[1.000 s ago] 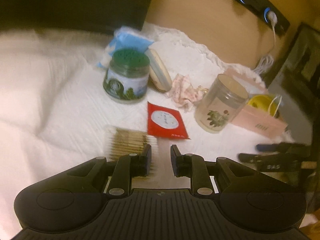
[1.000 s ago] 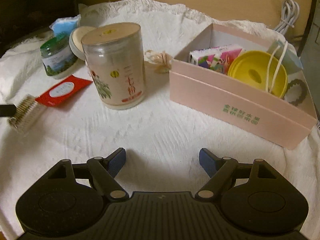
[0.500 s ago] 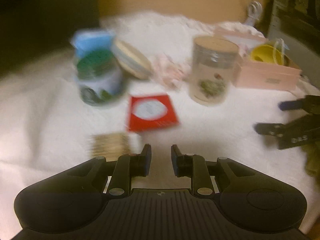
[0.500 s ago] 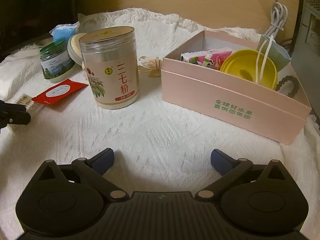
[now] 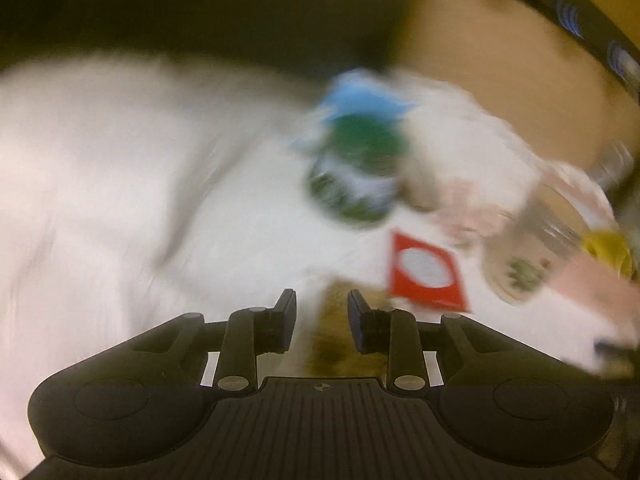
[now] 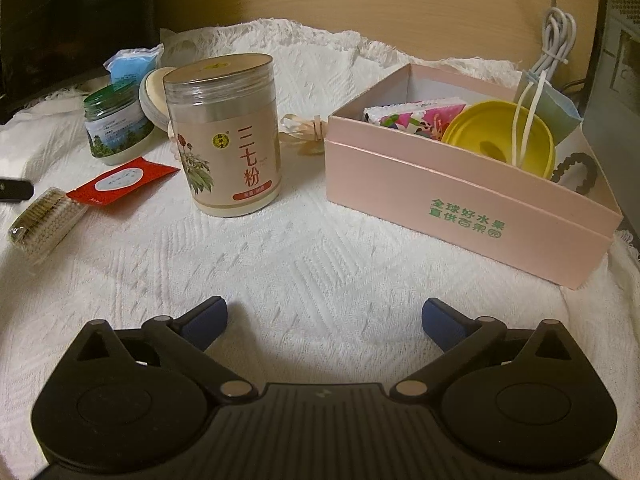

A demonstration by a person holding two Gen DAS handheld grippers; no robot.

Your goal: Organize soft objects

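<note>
The light, crinkly cotton-swab pack [image 6: 46, 222], lying just ahead between the narrowly parted left tongs [image 5: 322, 322], should be pinched mid-body; the right tongs [image 6: 324, 318] gape wide, empty

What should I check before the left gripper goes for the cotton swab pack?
1. Left gripper lined up on the cotton swab pack: ok, pack sits between and beyond the fingers in the left wrist view.
2. Left jaws wide enough for the pack: cannot tell, gap is narrow and view blurred.
3. Left camera steady: not ok, heavy motion blur.
4. Red packet clear of the pack: not ok, touches or overlaps its far end.
5. Right gripper out of the way: ok, open, empty, over bare cloth.
6. Pink box has room: ok, partly filled.
</note>
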